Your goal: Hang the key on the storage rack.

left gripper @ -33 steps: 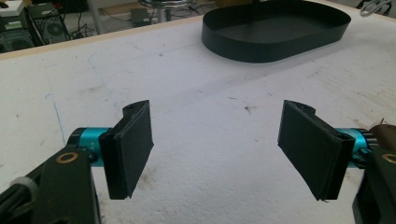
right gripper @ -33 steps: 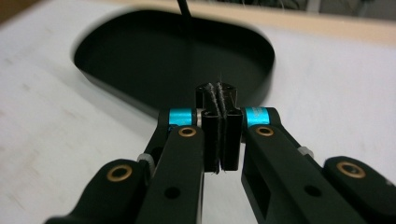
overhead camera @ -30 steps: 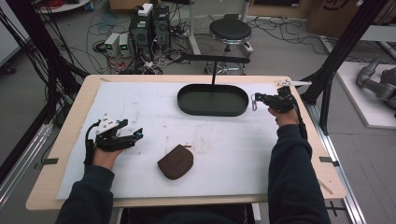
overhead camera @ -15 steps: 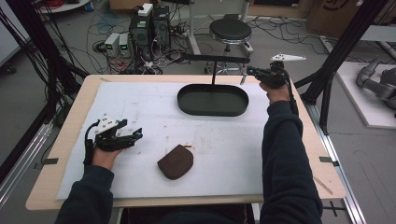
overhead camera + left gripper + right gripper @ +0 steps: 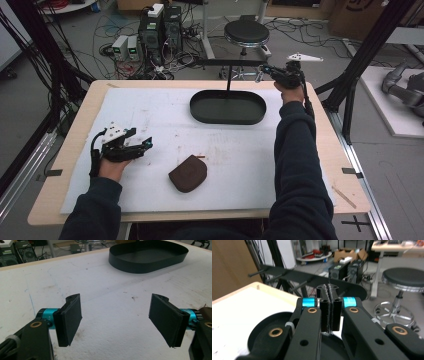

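Up at the far right corner of the table, the right gripper point(image 5: 266, 71) is raised to the black bar of the rack point(image 5: 227, 62) that stands behind the oval tray point(image 5: 200, 111). Its jaws are pressed together, pad to pad, and a thin pale thread or string point(image 5: 328, 292) seems to be pinched in the seam between them; from where I stand I cannot tell what, if anything, hangs from it. The rack's pegs point(image 5: 255, 272) stick out along the bar, just ahead of the jaws.

My guess is the job is hanging small things on that rack, and this one is at the point of being hooked on or let go. The tray looks empty. A brown pouch point(image 5: 188, 173) lies on the white mat point(image 5: 150, 107) near the front edge, untouched, so it may be what is left to deal with.

The left gripper point(image 5: 142, 145) rests low on the mat at the near left, jaws spread wide, holding nothing, with the pouch well off to its right.
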`<state>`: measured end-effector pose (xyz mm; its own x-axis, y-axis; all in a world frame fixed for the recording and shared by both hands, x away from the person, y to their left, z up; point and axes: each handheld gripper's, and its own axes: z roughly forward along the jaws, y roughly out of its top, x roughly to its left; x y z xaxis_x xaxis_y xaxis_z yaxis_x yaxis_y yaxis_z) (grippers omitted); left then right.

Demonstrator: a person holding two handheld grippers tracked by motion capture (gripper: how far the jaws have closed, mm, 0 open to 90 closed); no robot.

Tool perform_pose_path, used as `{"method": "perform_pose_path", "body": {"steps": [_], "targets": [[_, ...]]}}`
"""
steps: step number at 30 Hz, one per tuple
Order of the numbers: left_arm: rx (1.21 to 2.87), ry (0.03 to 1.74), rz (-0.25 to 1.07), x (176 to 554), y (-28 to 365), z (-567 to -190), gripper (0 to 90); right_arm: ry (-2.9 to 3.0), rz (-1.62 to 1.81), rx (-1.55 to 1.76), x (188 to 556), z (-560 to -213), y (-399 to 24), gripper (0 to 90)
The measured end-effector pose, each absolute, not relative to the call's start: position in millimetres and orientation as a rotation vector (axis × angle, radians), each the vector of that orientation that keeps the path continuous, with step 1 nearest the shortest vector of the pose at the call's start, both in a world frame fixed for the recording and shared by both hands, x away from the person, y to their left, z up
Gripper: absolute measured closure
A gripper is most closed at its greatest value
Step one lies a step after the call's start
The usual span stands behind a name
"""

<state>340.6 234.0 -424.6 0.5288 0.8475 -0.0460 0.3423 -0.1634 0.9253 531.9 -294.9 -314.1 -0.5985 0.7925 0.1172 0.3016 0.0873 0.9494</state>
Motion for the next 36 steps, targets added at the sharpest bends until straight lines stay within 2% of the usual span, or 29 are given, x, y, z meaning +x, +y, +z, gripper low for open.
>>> {"method": "perform_pose_path", "body": {"steps": [24, 36], "targets": [[1.743, 0.996, 0.616, 339.8, 233.5, -424.3, 26.1, 1.902, 1.650, 1.090, 529.0, -315.5, -301.3, 90.0], [1.753, 0.996, 0.606, 340.0, 232.5, -424.9, 26.1, 1.905, 1.723, 1.082, 545.4, -335.5, -304.8, 90.0]]}}
